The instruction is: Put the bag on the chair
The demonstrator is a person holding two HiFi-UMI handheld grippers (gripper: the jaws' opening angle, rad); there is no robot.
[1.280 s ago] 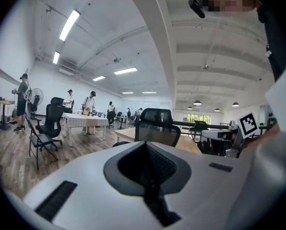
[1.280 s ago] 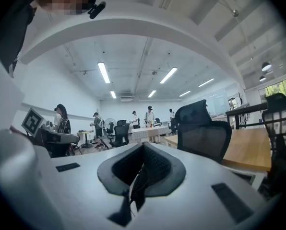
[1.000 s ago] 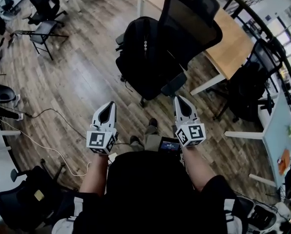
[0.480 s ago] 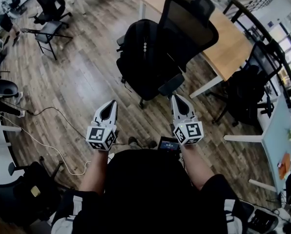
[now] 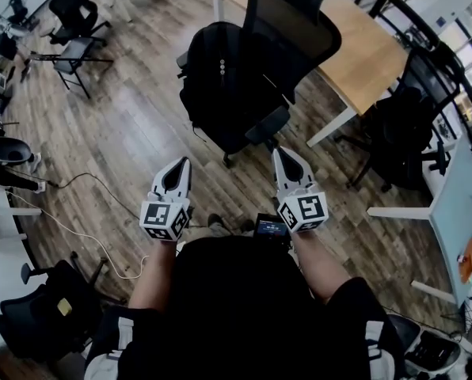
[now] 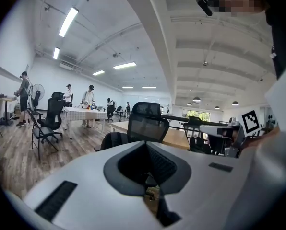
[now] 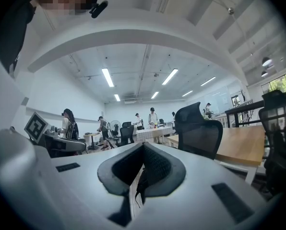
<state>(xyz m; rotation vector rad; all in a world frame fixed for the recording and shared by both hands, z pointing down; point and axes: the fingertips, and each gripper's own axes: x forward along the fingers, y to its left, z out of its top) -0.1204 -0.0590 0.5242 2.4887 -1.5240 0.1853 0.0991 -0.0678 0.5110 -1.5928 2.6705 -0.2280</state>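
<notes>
A black backpack (image 5: 220,85) rests on the seat of a black mesh-backed office chair (image 5: 287,22), leaning against its backrest. Both grippers hover over the wooden floor, well short of the chair and apart from it. My left gripper (image 5: 181,163) is shut with nothing in it, and so is my right gripper (image 5: 279,152). In the left gripper view the chair (image 6: 148,121) and the bag (image 6: 112,140) stand beyond the shut jaws of the left gripper (image 6: 145,145). The right gripper view shows the chair (image 7: 198,131) past the shut right gripper (image 7: 143,147).
A wooden table (image 5: 363,50) stands just behind the chair. Another dark chair (image 5: 402,137) is at the right, and more chairs (image 5: 74,50) at the far left. A cable (image 5: 85,184) runs across the floor at the left. Several people stand far off.
The chair with the bag sits a little higher and further left in the head view. Both grippers stay shut and empty in about the same place.
</notes>
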